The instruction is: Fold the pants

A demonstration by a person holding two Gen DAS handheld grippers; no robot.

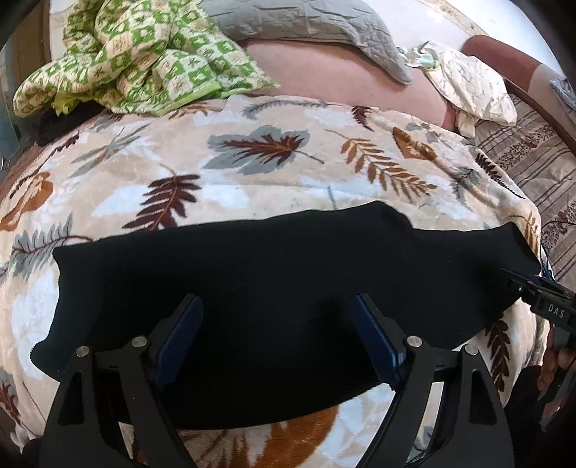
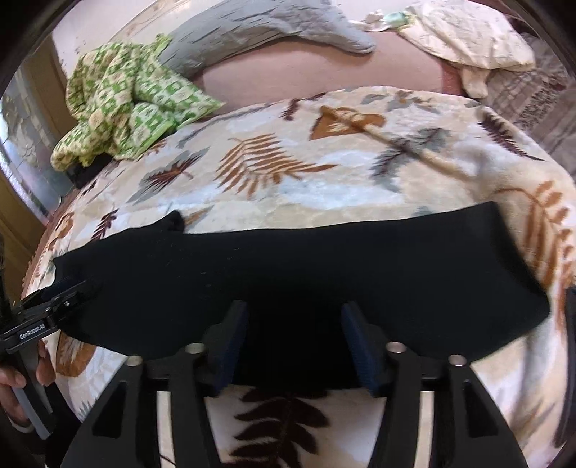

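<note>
Black pants [image 1: 270,273] lie flat across a leaf-patterned blanket [image 1: 223,169] on a bed, stretched left to right. They also show in the right wrist view [image 2: 306,273]. My left gripper [image 1: 277,306] is open, its blue pads [image 1: 183,334] hovering over the near edge of the pants with nothing between them. My right gripper [image 2: 293,316] is open over the near edge of the pants, empty. The right gripper shows in the left wrist view [image 1: 518,284] at the pants' right end; the left gripper shows in the right wrist view [image 2: 72,291] at their left end.
A green checkered quilt [image 1: 136,57] is bunched at the back left. A grey pillow [image 1: 309,25] and a cream pillow [image 1: 468,82] lie at the back. A striped sheet [image 1: 532,158] is at the right. The blanket [image 2: 288,172] spreads beyond the pants.
</note>
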